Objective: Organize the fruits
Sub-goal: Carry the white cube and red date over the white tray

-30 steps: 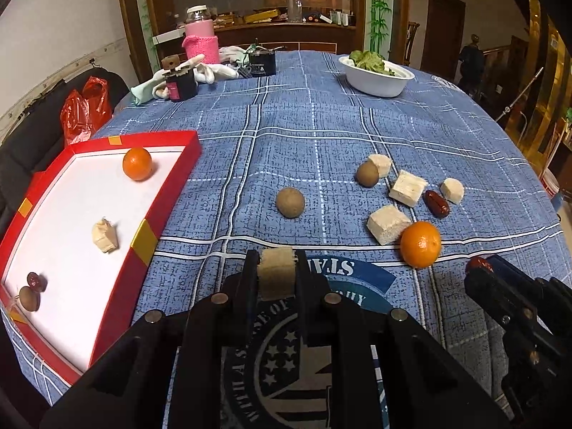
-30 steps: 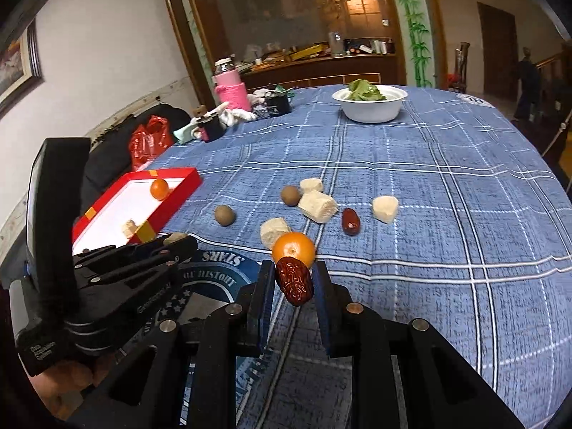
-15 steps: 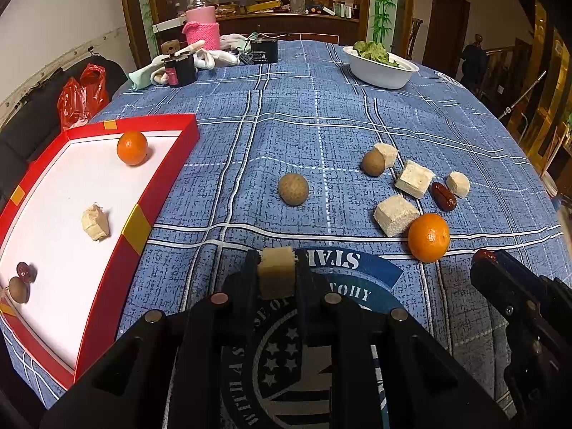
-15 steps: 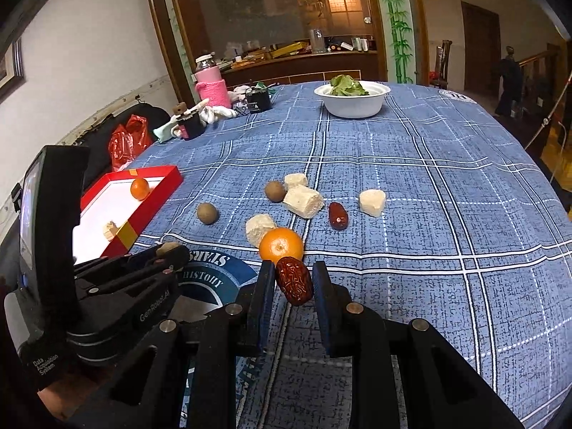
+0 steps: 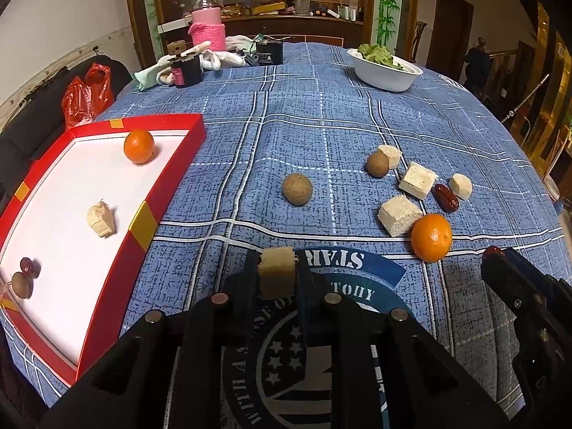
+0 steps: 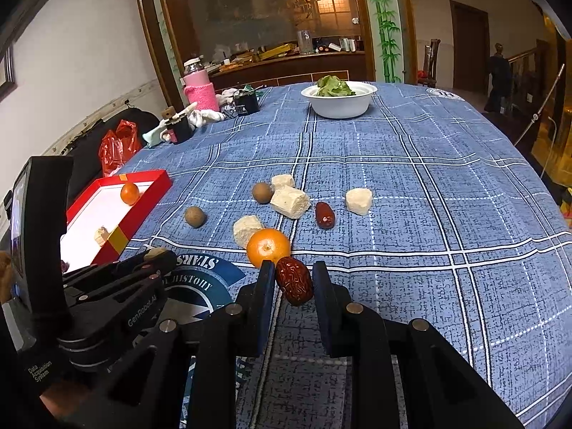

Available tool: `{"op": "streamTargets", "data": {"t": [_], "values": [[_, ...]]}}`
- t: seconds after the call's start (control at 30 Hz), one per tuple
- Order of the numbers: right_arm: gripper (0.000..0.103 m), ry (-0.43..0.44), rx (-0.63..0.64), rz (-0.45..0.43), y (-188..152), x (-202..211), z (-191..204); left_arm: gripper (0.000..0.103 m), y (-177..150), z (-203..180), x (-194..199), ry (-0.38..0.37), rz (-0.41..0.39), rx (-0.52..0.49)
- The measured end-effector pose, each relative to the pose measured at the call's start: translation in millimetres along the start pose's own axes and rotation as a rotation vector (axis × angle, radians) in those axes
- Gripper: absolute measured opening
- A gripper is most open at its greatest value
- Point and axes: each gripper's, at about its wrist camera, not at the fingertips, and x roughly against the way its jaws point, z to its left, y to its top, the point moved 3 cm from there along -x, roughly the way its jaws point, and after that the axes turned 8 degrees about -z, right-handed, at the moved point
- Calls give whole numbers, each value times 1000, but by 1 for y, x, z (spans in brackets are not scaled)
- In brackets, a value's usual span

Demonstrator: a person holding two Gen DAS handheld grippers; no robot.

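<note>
Left gripper (image 5: 277, 276) clamps a pale tan spongy cube (image 5: 276, 274) above the tabletop's (image 5: 321, 114) near edge. Right gripper (image 6: 294, 283) is closed on a wrinkled dark red date (image 6: 294, 280). Red-rimmed white tray (image 5: 143, 220) at the left edge holds a small orange (image 5: 139, 146), a tan chunk (image 5: 100, 220), a brown round fruit (image 5: 21, 285) and a dark red date (image 5: 29, 266). Loose orange (image 5: 431, 237), cubes and brown fruits lie mid-tabletop.

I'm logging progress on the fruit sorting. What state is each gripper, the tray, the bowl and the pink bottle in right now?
left gripper: shut on a tan cube, held above the cloth.
right gripper: shut on a wrinkled red date.
red tray: open, holding four pieces.
white bowl: upright, filled with greens.
pink bottle: upright, capped.
</note>
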Motion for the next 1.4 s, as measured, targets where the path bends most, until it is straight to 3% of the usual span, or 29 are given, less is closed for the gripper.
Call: {"op": "streamTargets", "data": {"t": [0.5, 0.8, 0.97, 1.2, 1.4], "values": [[22, -23, 17, -34, 1, 7, 2, 16, 0, 8, 15, 8, -50, 8], [22, -18, 71, -28, 0, 8, 18, 16, 10, 47, 38, 9, -95, 93], [22, 91, 115, -30, 13, 8, 53, 16, 18, 101, 49, 79, -124, 195], [22, 356, 179, -2, 39, -16, 143, 16, 20, 177, 38, 219, -115, 322], [22, 483, 241, 45, 50, -56, 216, 16, 21, 208, 19, 240, -76, 349]]}}
